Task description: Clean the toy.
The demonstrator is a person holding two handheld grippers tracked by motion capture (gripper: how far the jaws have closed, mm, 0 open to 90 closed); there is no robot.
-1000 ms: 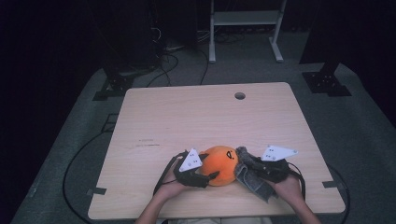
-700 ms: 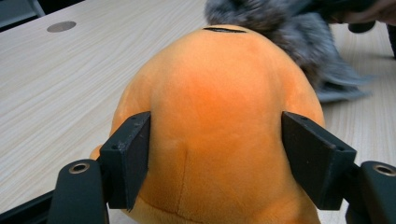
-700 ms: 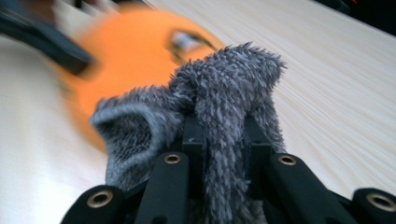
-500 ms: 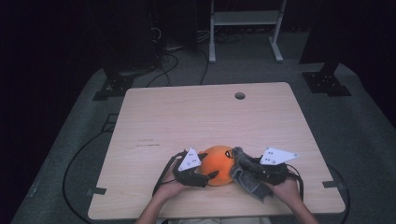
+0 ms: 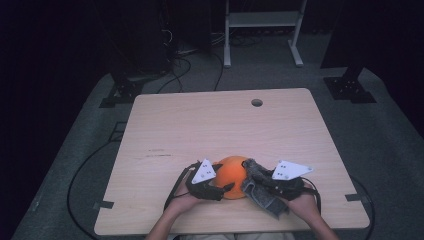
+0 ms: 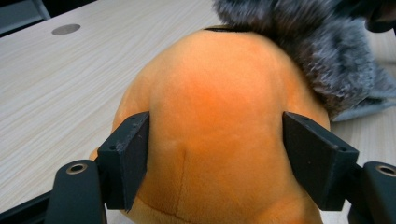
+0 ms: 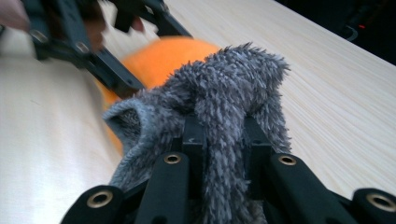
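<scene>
1. The left gripper (image 5: pixel 223 187) has its jaws set against both flanks of the orange plush toy (image 6: pixel 219 135). They have just been opening slightly with the toy between them, and the pads (image 6: pixel 128 156) press its sides and dent the fabric a little.
2. The right gripper (image 7: pixel 222 140) is clenched on a fold of grey fuzzy cloth (image 7: pixel 224 93), which bunches up between its jaws and spills over them.
3. The plush toy sits on the bench (image 5: pixel 200 125) near the person's edge, between the two grippers, with the grey cloth touching its right side in the high view.
4. Judged by its rounded, seamed body, the toy is likely light, soft and springy. It should squash under a pinch, so a hold across its widest part looks safest.
5. The cloth looks limp and light. A pinch on a thick fold should hold, while a thin edge might slip out.
6. Whether the cloth is sewn to the toy or merely lies against it cannot be told.
7. The toy's face side and underside are hidden, and the far gripper in the right gripper view is blurred.
</scene>
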